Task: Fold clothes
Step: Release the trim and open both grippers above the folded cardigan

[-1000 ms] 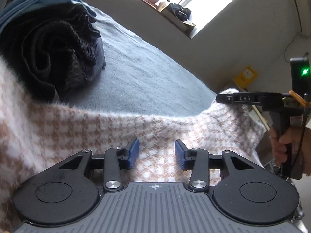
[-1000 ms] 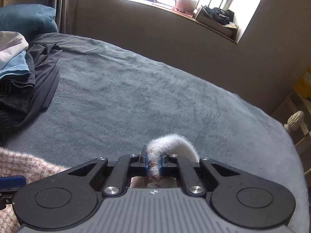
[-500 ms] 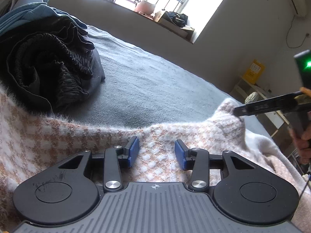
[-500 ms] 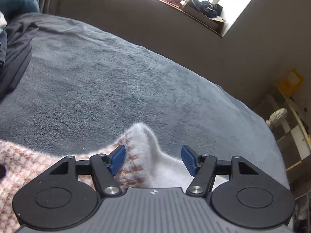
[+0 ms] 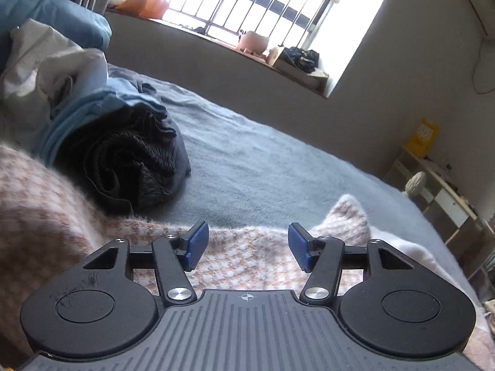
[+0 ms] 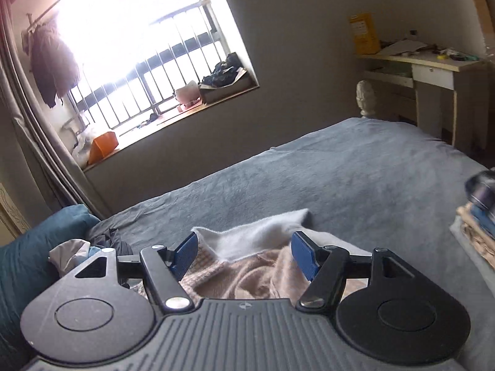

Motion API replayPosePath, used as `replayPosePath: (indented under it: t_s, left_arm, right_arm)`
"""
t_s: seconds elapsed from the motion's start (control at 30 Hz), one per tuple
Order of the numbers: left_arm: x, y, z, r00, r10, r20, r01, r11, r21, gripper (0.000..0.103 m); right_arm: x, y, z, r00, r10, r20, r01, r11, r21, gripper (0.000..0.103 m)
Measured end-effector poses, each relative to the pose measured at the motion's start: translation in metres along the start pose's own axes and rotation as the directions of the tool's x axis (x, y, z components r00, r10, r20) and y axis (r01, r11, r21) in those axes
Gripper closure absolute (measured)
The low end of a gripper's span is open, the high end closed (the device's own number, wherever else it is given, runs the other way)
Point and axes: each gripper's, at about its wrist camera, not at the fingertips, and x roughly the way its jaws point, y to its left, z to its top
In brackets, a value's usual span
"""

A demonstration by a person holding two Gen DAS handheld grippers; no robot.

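Both the left hand-held gripper [image 5: 246, 249] and right hand-held gripper [image 6: 244, 255] hang spread, empty, over the fuzzy pink-and-white checked sweater [image 5: 241, 266]. A rolled black knit garment [image 5: 123, 167] lies just beside it on the grey bed [image 5: 278, 167].

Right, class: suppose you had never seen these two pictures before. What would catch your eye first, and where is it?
First, the fluffy pink-and-white checked sweater spread on the grey bed, right under the open left gripper. Next, the glaring barred window on the far wall. Then the dark rolled garment in the pile at the left of the left wrist view.
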Motion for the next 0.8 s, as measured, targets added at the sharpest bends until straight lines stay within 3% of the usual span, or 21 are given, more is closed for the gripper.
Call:
replayPosePath:
  t_s: [0.17,0.27,0.37,0.43,0.53,0.67,0.7,0.8]
  left_arm:
    - [-0.085,-0.022,0.014,0.995,-0.099,-0.027,0.101,0.989,0.104,0.044]
    - [-0.138,-0.031,0.013,0.980,-0.160,-0.122,0.179,0.971,0.161,0.041]
    - [-0.180,-0.034,-0.003,0.955,-0.178,-0.235,0.231,0.948,0.219,0.040]
    - [-0.201,-0.031,-0.022,0.920,-0.185,-0.344,0.275,0.932,0.236,0.040]
    - [-0.227,-0.024,-0.066,0.849,-0.179,-0.498,0.329,0.915,0.233,0.040]
    - [-0.240,-0.010,-0.139,0.755,-0.159,-0.636,0.324,0.934,0.152,0.040]
    - [-0.244,-0.006,-0.156,0.742,-0.143,-0.654,0.301,0.944,0.134,0.040]
    - [-0.251,0.004,-0.189,0.733,-0.123,-0.669,0.244,0.966,0.089,0.041]
  right_arm:
    - [-0.070,-0.029,-0.042,0.997,0.069,-0.031,-0.066,0.995,0.074,0.033]
    - [-0.086,-0.036,-0.076,0.990,0.113,-0.082,-0.105,0.989,0.101,0.033]
    - [-0.088,-0.039,-0.121,0.978,0.147,-0.149,-0.127,0.983,0.135,0.033]
    - [-0.082,-0.041,-0.149,0.968,0.157,-0.196,-0.124,0.977,0.171,0.034]
    - [-0.069,-0.046,-0.189,0.950,0.174,-0.260,-0.110,0.963,0.245,0.037]
    - [-0.061,-0.049,-0.227,0.934,0.148,-0.325,-0.053,0.957,0.285,0.040]
    - [-0.062,-0.051,-0.233,0.934,0.136,-0.329,-0.037,0.956,0.290,0.040]
    - [-0.064,-0.056,-0.249,0.935,0.100,-0.340,0.009,0.953,0.304,0.040]
